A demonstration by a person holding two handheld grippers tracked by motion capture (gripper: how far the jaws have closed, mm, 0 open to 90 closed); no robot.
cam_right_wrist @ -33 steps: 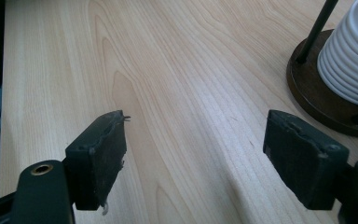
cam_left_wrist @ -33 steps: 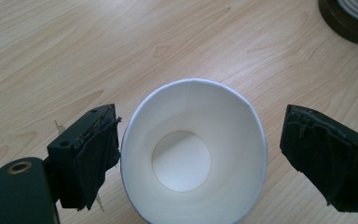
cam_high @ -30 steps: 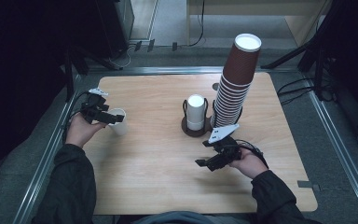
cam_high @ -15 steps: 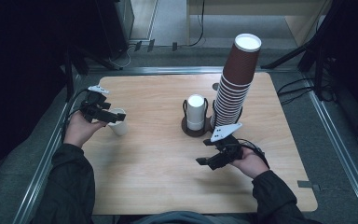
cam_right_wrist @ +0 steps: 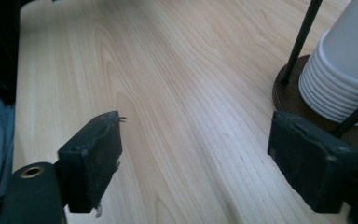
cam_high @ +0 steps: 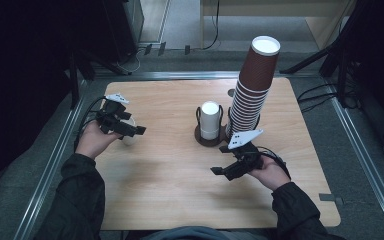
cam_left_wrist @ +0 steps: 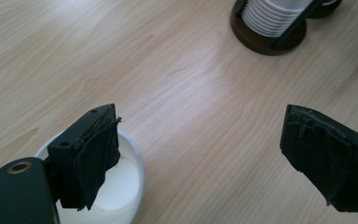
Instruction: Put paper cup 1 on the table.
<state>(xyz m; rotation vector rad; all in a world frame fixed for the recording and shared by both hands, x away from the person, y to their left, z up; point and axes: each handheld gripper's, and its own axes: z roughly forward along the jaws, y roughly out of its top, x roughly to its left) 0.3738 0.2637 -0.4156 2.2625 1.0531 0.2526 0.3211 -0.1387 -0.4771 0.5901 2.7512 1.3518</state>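
the left gripper [cam_high: 130,131] is seen at the left of the high view, held in a hand over the wooden table [cam_high: 170,200]. its jaws are spread wide, and nothing is pinched by them. in the left gripper view the white paper cup [cam_left_wrist: 116,196] is found at the lower left of the frame, standing open end up on the table; one black jaw hangs over its mouth and overlaps its rim, while the other jaw is well apart at the right edge. whether that jaw touches the rim cannot be told. in the high view the same cup [cam_high: 129,139] is glimpsed just under the gripper, mostly hidden by it.

the right gripper [cam_high: 225,172] is seen at the lower right of the centre in the high view, held low over bare wood. its jaws have just been opening and stand spread, with only table between them.

a dark round cup holder [cam_high: 200,136] is placed near the middle of the frame, with a stack of white cups [cam_high: 210,120] set upside down between its thin black posts. just to its right a tall stack of brown cups [cam_high: 252,90] is seen, leaning slightly to the right at its top. in the right gripper view the white stack [cam_right_wrist: 345,70] fills the upper right corner, beside the right-hand jaw.
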